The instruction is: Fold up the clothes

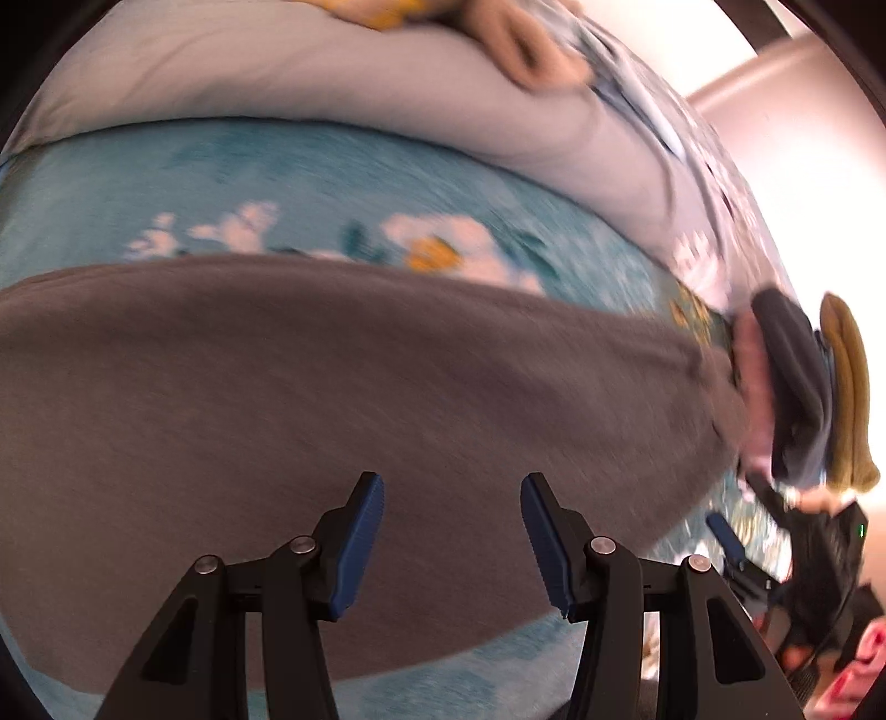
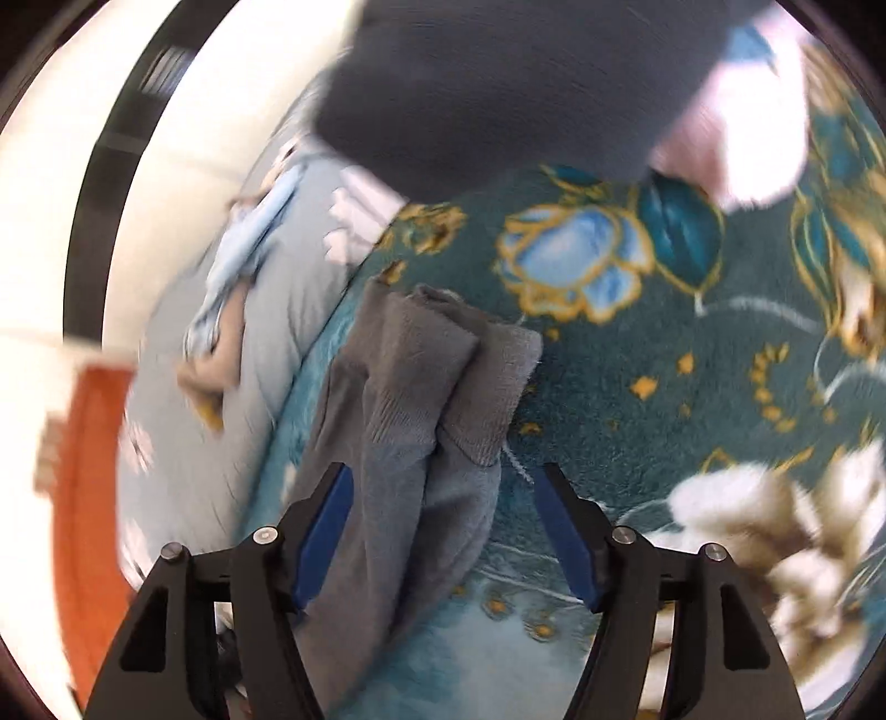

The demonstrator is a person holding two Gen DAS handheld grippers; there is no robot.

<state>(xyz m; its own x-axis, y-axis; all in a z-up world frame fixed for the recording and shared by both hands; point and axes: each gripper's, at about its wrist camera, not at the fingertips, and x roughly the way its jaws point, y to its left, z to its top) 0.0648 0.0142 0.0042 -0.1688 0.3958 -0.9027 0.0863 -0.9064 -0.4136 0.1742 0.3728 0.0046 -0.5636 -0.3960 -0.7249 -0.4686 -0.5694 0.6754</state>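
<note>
A grey knit garment (image 1: 343,432) lies spread flat on a teal floral blanket (image 1: 332,183). My left gripper (image 1: 451,495) is open and empty just above the garment's near part. In the right wrist view the garment's sleeves with ribbed cuffs (image 2: 421,399) lie bunched on the blanket (image 2: 692,387). My right gripper (image 2: 443,493) is open, its blue pads either side of the sleeve fabric, not closed on it. The right gripper also shows at the lower right of the left wrist view (image 1: 731,545).
A stack of folded clothes, dark blue, pink and mustard (image 1: 803,387), sits at the blanket's right end; its dark blue piece (image 2: 498,83) fills the top of the right wrist view. A light grey sheet (image 1: 332,77) with loose garments (image 1: 531,44) lies beyond. An orange object (image 2: 94,498) is at the left.
</note>
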